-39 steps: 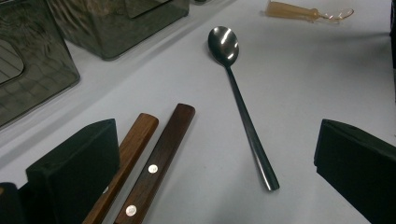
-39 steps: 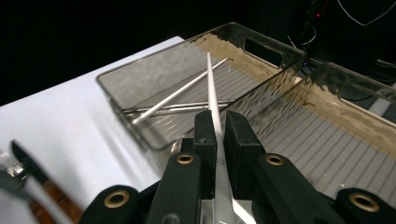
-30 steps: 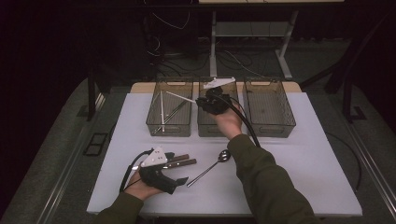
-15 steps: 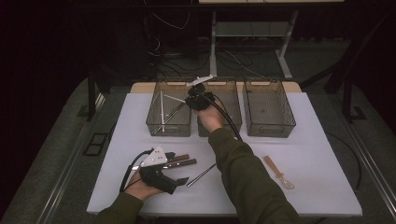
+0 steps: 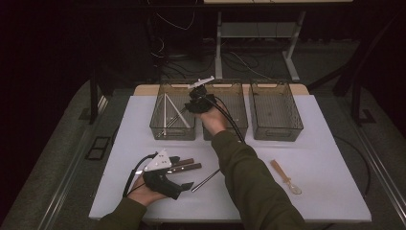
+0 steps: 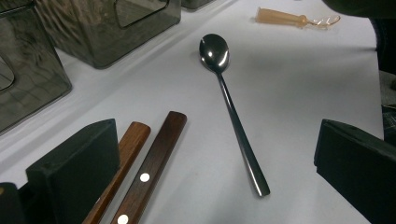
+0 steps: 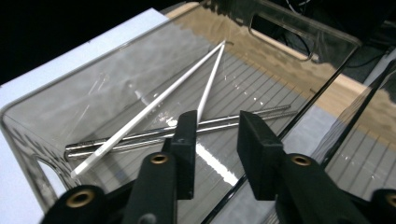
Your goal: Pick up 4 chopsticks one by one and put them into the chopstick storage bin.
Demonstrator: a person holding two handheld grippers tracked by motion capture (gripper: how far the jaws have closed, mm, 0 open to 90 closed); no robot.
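Chopsticks [image 7: 154, 109] without legible markings

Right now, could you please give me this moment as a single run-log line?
right hand-held gripper: jaws just opening, empty, over left bin | chopsticks: in bin | left hand-held gripper: open near spoon

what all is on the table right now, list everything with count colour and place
bins: 3, smoky clear, row at the table's far side
white chopsticks: 2, crossed in the left bin
metal chopsticks: 2, silver, under the white ones
metal spoon: 1, dark steel, table near front
wood-handled utensils: 2, brown, beside the left gripper
amber plastic spoon: 1, table right
table: 1, white
left gripper: black, open, resting front left
right gripper: black, jaws just opened, empty, over left bin
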